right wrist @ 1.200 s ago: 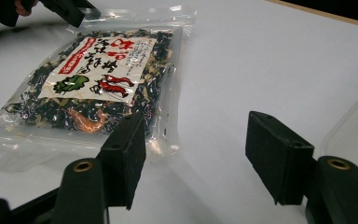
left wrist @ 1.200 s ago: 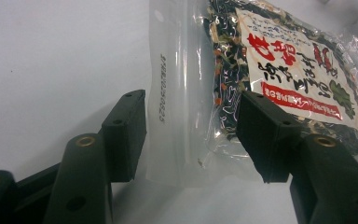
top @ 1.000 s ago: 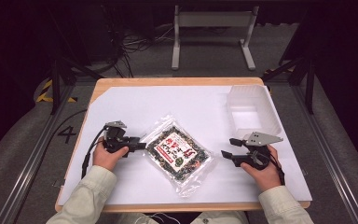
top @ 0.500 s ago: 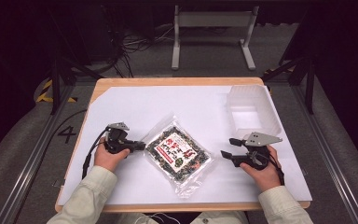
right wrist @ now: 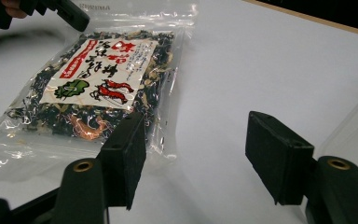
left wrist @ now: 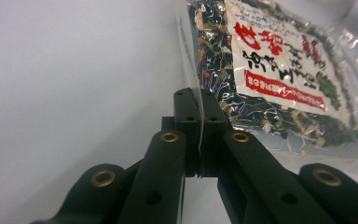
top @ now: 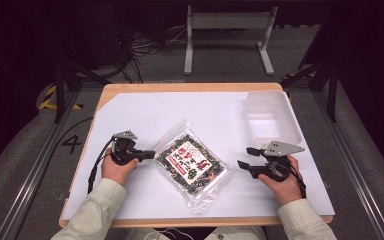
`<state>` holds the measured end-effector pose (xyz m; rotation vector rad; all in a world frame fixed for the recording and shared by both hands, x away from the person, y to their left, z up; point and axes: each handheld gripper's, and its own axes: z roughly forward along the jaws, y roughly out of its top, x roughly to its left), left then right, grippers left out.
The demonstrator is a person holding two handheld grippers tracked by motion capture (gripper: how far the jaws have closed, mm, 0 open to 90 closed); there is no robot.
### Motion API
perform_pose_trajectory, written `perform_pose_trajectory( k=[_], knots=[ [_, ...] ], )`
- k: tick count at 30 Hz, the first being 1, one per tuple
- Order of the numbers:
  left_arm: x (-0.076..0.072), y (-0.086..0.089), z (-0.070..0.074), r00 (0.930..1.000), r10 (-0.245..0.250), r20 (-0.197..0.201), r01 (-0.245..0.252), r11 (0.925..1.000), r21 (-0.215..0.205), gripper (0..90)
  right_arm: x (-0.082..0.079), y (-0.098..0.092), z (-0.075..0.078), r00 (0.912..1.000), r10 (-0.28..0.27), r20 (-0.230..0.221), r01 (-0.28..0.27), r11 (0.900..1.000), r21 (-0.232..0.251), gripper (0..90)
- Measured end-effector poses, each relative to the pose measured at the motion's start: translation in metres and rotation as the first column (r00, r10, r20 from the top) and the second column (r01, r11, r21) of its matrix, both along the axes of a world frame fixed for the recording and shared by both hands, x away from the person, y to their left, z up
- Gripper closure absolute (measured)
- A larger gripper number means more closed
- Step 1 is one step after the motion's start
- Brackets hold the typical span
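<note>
White sheeting covered the wooden tabletop [top: 130, 90], with dark floor, cables and metal frame legs beyond its far edge. Between the two pairs of tongs lay a clear plastic packet of dark dried greens with a white and red printed label [top: 191, 161], flat on the sheet and turned cornerwise. The left tongs [top: 150, 154], held in the person's left hand [top: 114, 169], had just been closing and were clamped on the packet's thin clear edge; in the left gripper view that edge [left wrist: 193, 93] stood pinched between the two black jaws, with the label just beyond them. The right tongs [top: 247, 157], in the right hand [top: 282, 182], were spread apart with nothing between them, the packet's near side just ahead of them, not touching. Just beyond the right tongs stood a translucent white plastic bin [top: 270, 117].
</note>
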<state>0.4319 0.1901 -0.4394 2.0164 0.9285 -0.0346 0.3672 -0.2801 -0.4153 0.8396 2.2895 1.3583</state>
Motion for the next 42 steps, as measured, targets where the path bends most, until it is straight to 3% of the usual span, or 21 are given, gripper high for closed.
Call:
perform_pose_trajectory(
  k=[2,5,10,11,19,24,27,28,30,32,33,34,35,36,37,39,41,42],
  knots=[
    [-0.001,0.001,0.005,1.0000,0.004,0.009,-0.004,0.9998,-0.021,89.6,0.000,0.000,0.001,1.0000,0.002,0.000,-0.002,1.000,0.000,40.0],
    [-0.007,0.001,0.022,0.9983,0.005,0.058,-0.001,0.9977,-0.068,89.7,-0.003,0.001,0.011,0.9997,0.022,0.005,-0.022,1.000,0.006,44.9],
    [-0.012,0.002,0.037,0.9953,0.006,0.096,0.003,0.9958,-0.092,89.7,-0.002,0.004,0.026,0.9992,0.038,0.009,-0.038,0.998,0.041,47.2],
    [-0.014,0.002,0.044,0.9935,0.005,0.114,0.007,0.9937,-0.112,89.7,-0.002,0.005,0.030,0.9990,0.043,0.012,-0.043,0.998,0.048,47.7],
    [-0.025,-0.004,0.072,0.9805,-0.032,0.194,0.061,0.9872,-0.147,89.8,0.002,0.012,0.043,0.9973,0.069,0.024,-0.070,0.996,0.057,49.3],
    [-0.037,-0.010,0.095,0.9562,-0.069,0.285,0.111,0.9846,-0.135,89.8,0.002,0.017,0.054,0.9944,0.087,0.060,-0.092,0.993,0.077,49.5],
    [-0.042,-0.012,0.104,0.9451,-0.075,0.318,0.126,0.9814,-0.144,89.8,0.002,0.020,0.060,0.9920,0.094,0.084,-0.101,0.991,0.084,47.5],
    [-0.045,-0.012,0.110,0.9353,-0.081,0.345,0.139,0.9797,-0.145,89.8,0.003,0.020,0.062,0.9913,0.095,0.091,-0.102,0.991,0.085,46.3],
    [-0.048,-0.012,0.117,0.9235,-0.085,0.374,0.147,0.9788,-0.142,89.8,0.004,0.022,0.066,0.9894,0.099,0.106,-0.109,0.990,0.090,44.8],
    [-0.051,-0.012,0.121,0.9200,-0.083,0.383,0.148,0.9785,-0.144,89.8,0.007,0.024,0.071,0.9876,0.107,0.115,-0.118,0.988,0.095,42.9],
    [-0.054,-0.011,0.128,0.9089,-0.083,0.409,0.152,0.9786,-0.138,89.8,0.008,0.026,0.073,0.9865,0.112,0.120,-0.124,0.988,0.097,41.4],
    [-0.054,-0.011,0.128,0.9089,-0.083,0.409,0.152,0.9786,-0.138,89.8,0.010,0.027,0.076,0.9853,0.116,0.125,-0.129,0.987,0.100,40.0],
    [-0.056,-0.009,0.133,0.8977,-0.080,0.433,0.151,0.9796,-0.132,89.8,0.012,0.029,0.078,0.9839,0.123,0.130,-0.136,0.985,0.102,39.5],
    [-0.057,-0.008,0.136,0.8921,-0.079,0.445,0.152,0.9797,-0.131,89.8,0.013,0.030,0.080,0.9828,0.127,0.134,-0.141,0.985,0.100,39.1],
    [-0.057,-0.008,0.136,0.8921,-0.079,0.445,0.152,0.9797,-0.131,89.8,0.013,0.030,0.080,0.9828,0.127,0.134,-0.141,0.985,0.100,39.1],
    [-0.059,-0.006,0.141,0.8802,-0.077,0.468,0.152,0.9805,-0.125,89.8,0.019,0.036,0.086,0.9789,0.143,0.146,-0.159,0.981,0.106,36.4],
    [-0.059,-0.005,0.143,0.8782,-0.077,0.472,0.153,0.9802,-0.126,89.8,0.025,0.042,0.089,0.9748,0.153,0.163,-0.172,0.979,0.110,34.4],
    [-0.060,-0.003,0.145,0.8710,-0.079,0.485,0.159,0.9791,-0.126,89.8,0.027,0.044,0.090,0.9734,0.158,0.166,-0.177,0.978,0.111,33.9]
  ],
)
